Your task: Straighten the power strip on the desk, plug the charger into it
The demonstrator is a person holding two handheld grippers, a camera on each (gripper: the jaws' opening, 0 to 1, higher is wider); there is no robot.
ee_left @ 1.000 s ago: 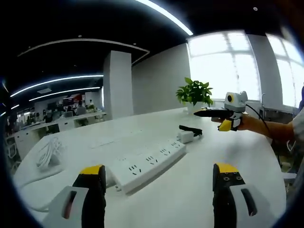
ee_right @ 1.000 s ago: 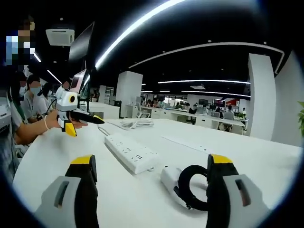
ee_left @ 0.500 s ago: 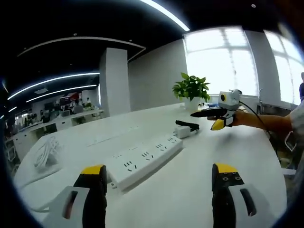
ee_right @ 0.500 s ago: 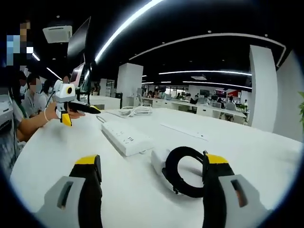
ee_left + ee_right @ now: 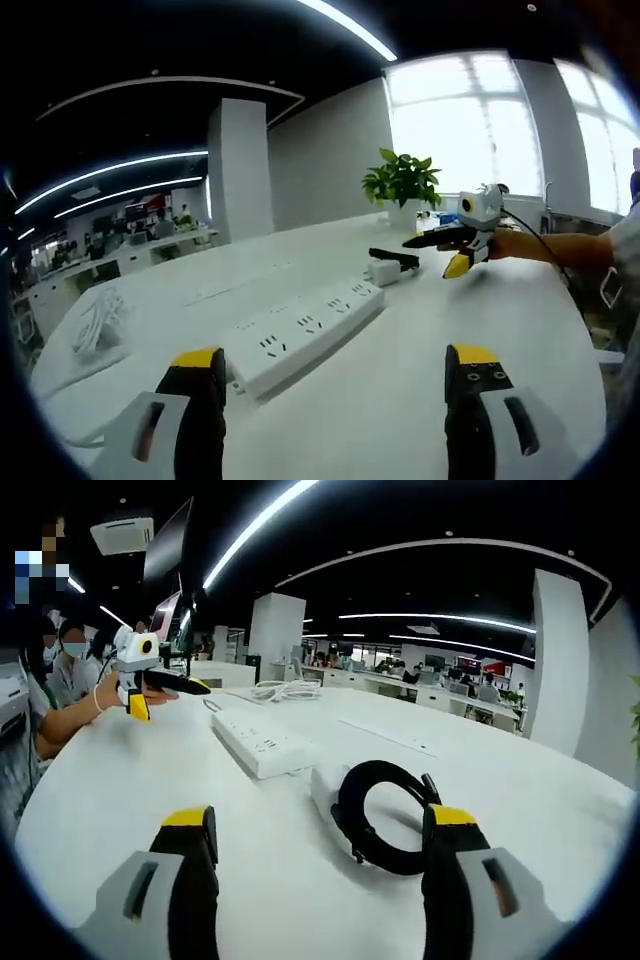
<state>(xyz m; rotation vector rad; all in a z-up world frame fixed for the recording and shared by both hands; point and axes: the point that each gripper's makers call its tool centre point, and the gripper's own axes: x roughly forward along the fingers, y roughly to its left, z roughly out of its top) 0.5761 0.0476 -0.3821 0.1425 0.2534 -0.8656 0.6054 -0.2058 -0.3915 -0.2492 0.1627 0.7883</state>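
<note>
Where the left gripper (image 5: 335, 425) looks along the white desk (image 5: 420, 340), the power strip (image 5: 300, 335) lies between its jaws' lines of sight, long axis running from about 8 o'clock to 2 o'clock, sockets up. Cord end is toward 8 o'clock, where a white cable (image 5: 95, 320) is bundled further off at 9 o'clock. Far end points at the charger (image 5: 385, 270), a small white block with a black coiled cord, just beyond the strip and apart from it. Left jaws stand wide apart, nothing between them, above the desk. Right gripper (image 5: 445, 240) shows at 2 o'clock, held in a hand, just beyond the charger. From the right gripper view, the right gripper (image 5: 315, 865) has jaws spread, empty; the charger (image 5: 325, 785) with its black cord loop (image 5: 385, 815) lies ahead near the right jaw. Power strip (image 5: 262, 748) runs toward 11 o'clock. Bare desk lies open toward 3 o'clock; desk edge curves at 9 o'clock. Potted plant (image 5: 403, 185) stands at the far edge.
</note>
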